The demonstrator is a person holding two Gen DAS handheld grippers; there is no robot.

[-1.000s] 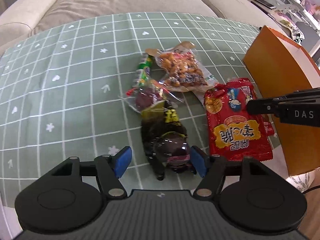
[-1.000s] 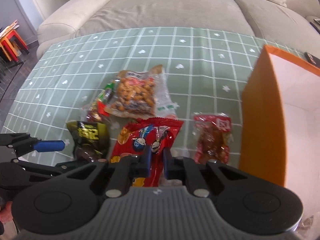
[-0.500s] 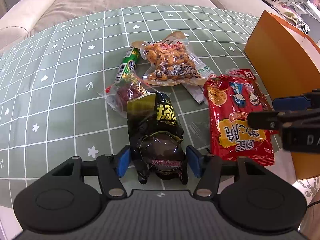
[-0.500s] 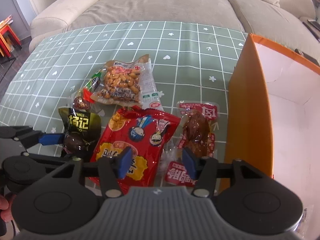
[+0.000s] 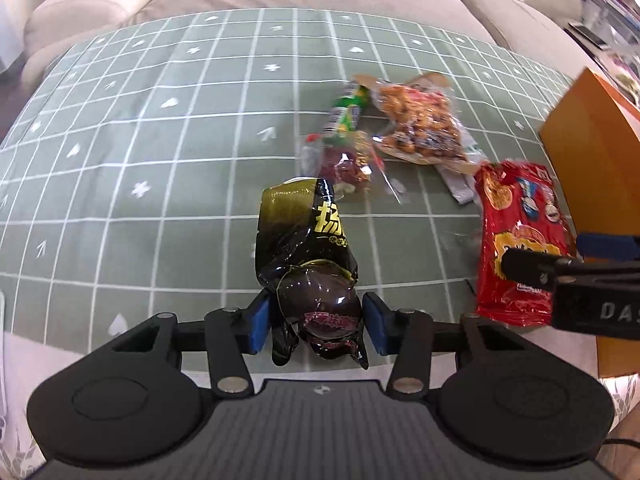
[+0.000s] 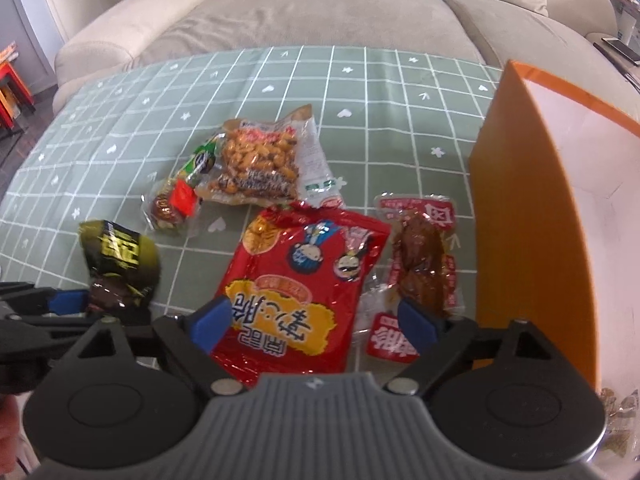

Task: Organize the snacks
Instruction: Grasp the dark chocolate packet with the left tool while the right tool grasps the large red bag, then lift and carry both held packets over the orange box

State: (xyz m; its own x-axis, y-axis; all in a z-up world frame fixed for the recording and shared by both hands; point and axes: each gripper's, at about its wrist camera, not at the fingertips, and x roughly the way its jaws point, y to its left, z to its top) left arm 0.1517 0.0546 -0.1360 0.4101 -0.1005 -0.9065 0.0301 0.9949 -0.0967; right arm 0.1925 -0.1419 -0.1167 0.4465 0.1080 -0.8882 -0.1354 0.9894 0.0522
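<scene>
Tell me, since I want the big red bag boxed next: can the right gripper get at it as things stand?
Probably yes. The right gripper hangs open right over the red snack bag, jaws just opened, nothing on top of the bag. The meat packet lies close beside it and might get nudged.

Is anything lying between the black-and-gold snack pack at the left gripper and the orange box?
Yes. The red snack bag and the right gripper above it sit between the black-and-gold pack and the orange box.
</scene>
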